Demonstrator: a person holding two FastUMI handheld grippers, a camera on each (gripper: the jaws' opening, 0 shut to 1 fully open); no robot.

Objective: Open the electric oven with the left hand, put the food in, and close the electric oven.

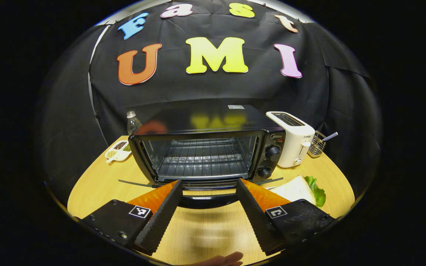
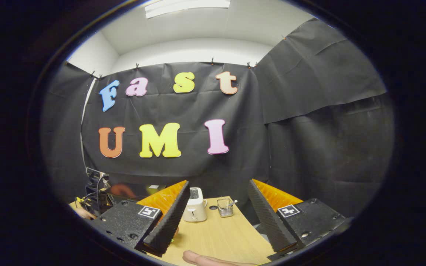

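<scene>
Black cloth is hung behind a round wooden worktop (image 1: 205, 236); in the left gripper view the electric oven (image 1: 205, 147) is seen at the middle, its door (image 1: 207, 194) let down flat toward the camera and its wire rack (image 1: 202, 157) bared; the left gripper (image 1: 208, 186) is held with its jaws released, spread to either side of the lowered door's handle, nothing being pressed between them; a slice of bread (image 1: 295, 189) with a green lettuce leaf (image 1: 317, 192) is laid at 4 o'clock of the oven, just beside its front corner; a white toaster (image 1: 293, 140) is stood at 3 o'clock of the oven, a wire basket (image 1: 317, 145) beyond it; a divided dish of grains (image 1: 117, 150) and a clear bottle (image 1: 133, 122) are seen at 9 o'clock; in the right gripper view the right gripper (image 2: 218, 190) is raised above the worktop (image 2: 220, 232), jaws wide and empty, the toaster (image 2: 195, 208) and basket (image 2: 225, 207) lying between them farther off.
</scene>
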